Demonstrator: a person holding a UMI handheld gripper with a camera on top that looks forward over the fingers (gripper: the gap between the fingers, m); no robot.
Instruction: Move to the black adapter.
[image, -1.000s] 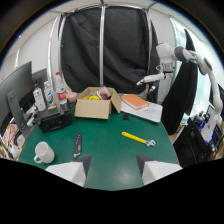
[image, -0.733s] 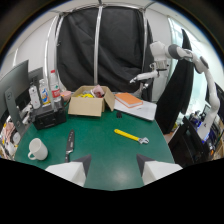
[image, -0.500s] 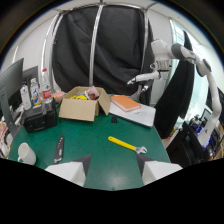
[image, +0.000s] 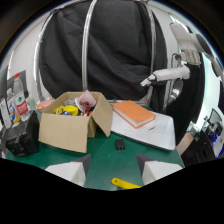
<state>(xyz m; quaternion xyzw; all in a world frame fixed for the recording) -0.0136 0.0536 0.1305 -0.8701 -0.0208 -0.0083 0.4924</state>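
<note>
The black adapter (image: 120, 145) is a small dark block lying on the green table (image: 165, 165), just ahead of my fingers and close to the front corner of the cardboard box (image: 72, 125). My gripper (image: 112, 170) is open, its two pale fingertips (image: 75, 170) spread wide with nothing between them. The adapter lines up roughly with the gap between the fingers, a short way beyond them.
The open cardboard box holds several coloured items. An orange book (image: 132, 114) lies on white papers (image: 150, 132) beyond the adapter. A yellow tool (image: 125, 183) lies between the fingers. A black case (image: 20, 140) and bottles (image: 17, 102) stand beside the box. A white robot arm (image: 170, 75) and a black curtain are behind.
The view has swung to the right and moved forward over the table. The box and the book have grown larger, and the black adapter has come into sight ahead of the fingers.
</note>
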